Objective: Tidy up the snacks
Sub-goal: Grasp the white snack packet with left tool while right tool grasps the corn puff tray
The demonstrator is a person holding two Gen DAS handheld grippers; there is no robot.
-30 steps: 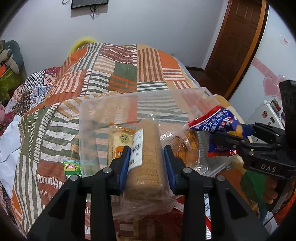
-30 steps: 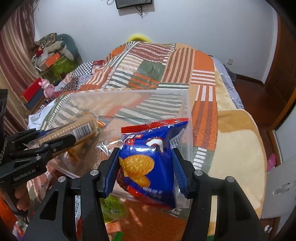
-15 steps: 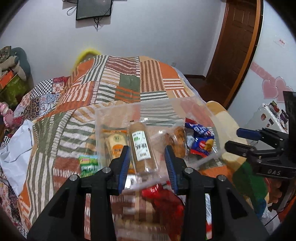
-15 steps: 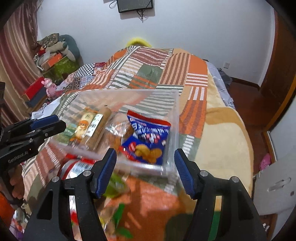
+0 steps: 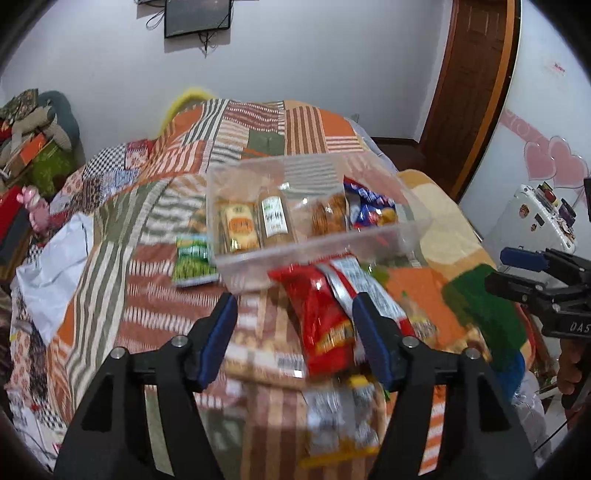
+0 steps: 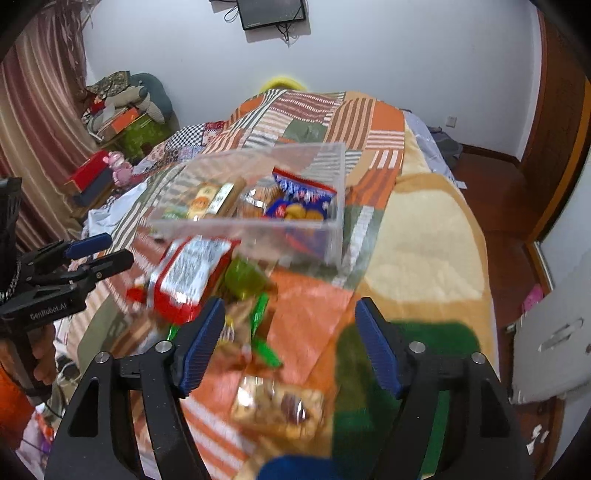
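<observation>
I am looking across a bed covered by a patchwork quilt [image 5: 229,140] in orange, green and striped squares, with a white wall and a small dark screen [image 5: 198,16] behind it and a brown door [image 5: 476,85] off to the right. A clear plastic bin [image 5: 369,242] sits on the quilt ahead of both cameras. Inside it, seen from my left wrist view, lie a yellow-and-orange cracker pack [image 5: 241,227], a long brown biscuit sleeve [image 5: 275,221] touching its right side, a clear bag of round crackers [image 5: 330,218], and a blue biscuit bag [image 5: 369,208] against the right-hand wall. Just outside the bin's left corner lies a small green packet [image 5: 194,260]. In front of the bin, touching its near wall, a red snack bag [image 5: 325,317] lies with its printed back panel partly up, and more loose packets below it are too blurred to name. My left gripper [image 5: 291,338] hangs above that pile with its jaws spread wide and nothing between them. My right gripper [image 6: 290,341] is likewise wide apart and empty, over a blurred wrapped pastry [image 6: 279,408] and a green wrapper [image 6: 264,332] on the orange part of the blanket. Each gripper shows at the side edge of the other's view.
</observation>
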